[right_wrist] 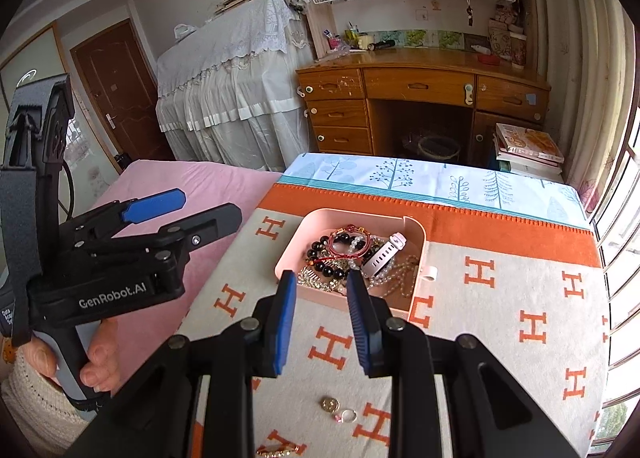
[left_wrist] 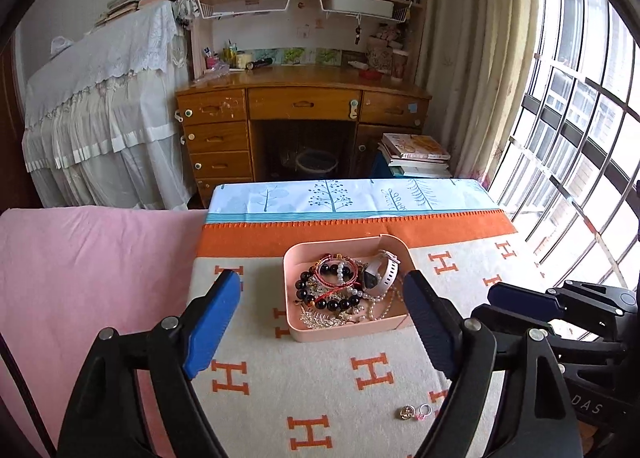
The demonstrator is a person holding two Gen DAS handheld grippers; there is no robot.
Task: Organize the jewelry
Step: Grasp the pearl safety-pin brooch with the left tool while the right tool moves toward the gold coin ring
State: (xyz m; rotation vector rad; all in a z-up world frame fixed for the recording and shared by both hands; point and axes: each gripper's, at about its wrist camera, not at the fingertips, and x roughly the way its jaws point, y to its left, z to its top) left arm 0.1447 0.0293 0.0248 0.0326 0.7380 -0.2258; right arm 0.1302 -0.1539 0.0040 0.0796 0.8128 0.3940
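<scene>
A pink tray (left_wrist: 294, 324) (right_wrist: 294, 246) sits on the H-patterned blanket and holds a heap of jewelry: a black bead bracelet (left_wrist: 320, 300) (right_wrist: 326, 264), red cord bracelets (left_wrist: 334, 272), pearl strands (right_wrist: 394, 278) and a white watch (left_wrist: 382, 268) (right_wrist: 384, 252). Two small rings (left_wrist: 414, 412) (right_wrist: 338, 409) lie on the blanket in front of the tray. A gold piece (right_wrist: 276, 451) lies at the near edge. My left gripper (left_wrist: 322, 316) is open wide, empty, above the blanket before the tray. My right gripper (right_wrist: 322, 304) is open narrower, empty, just short of the tray's near rim.
The blanket-covered table (right_wrist: 500, 298) borders a pink bed (left_wrist: 80, 266) on the left and a barred window (left_wrist: 580, 137) on the right. A wooden desk (left_wrist: 304, 105) with bookshelves and a book stack (left_wrist: 416, 155) stand beyond.
</scene>
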